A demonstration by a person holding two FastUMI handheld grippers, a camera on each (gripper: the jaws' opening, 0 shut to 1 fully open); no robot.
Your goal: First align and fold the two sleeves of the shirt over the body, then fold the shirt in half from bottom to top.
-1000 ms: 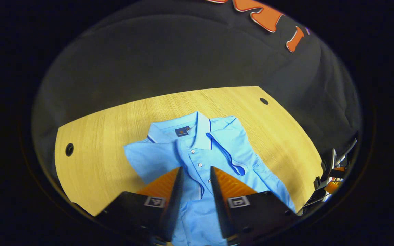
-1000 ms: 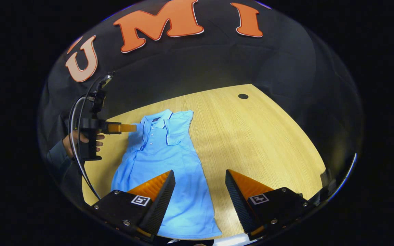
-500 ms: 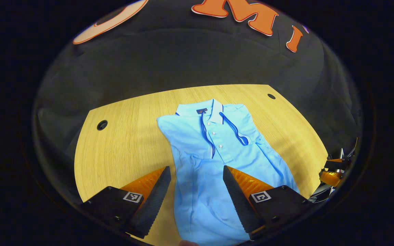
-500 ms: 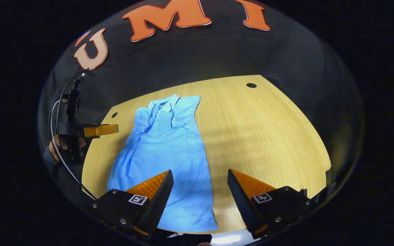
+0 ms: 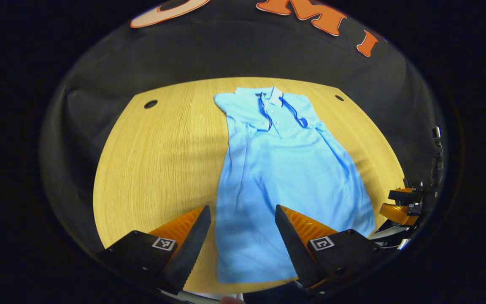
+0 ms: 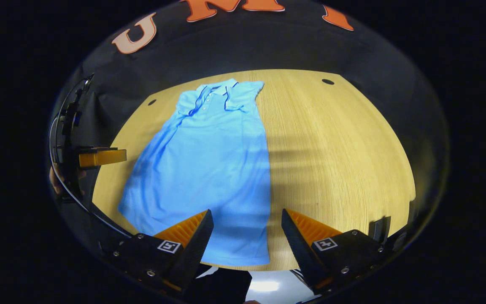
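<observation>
Left gripper view: left gripper [image 5: 243, 226] agape, empty, above polo shirt [image 5: 285, 177] hem at 6 o'clock, collar at 12, sleeves seemingly folded in; right gripper view: right gripper [image 6: 245, 230] likewise apart over the hem on wooden table [image 6: 336, 152], bottom-to-top fold pending.

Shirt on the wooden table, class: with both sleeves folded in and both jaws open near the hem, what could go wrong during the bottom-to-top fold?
1. The shirt has loose creases down its left edge; lifting the hem may drag them into the fold.
2. The folded sleeves lie unpinned and could flip open.
3. The left gripper and right gripper sit unevenly at the hem, so the fold may skew.
</observation>
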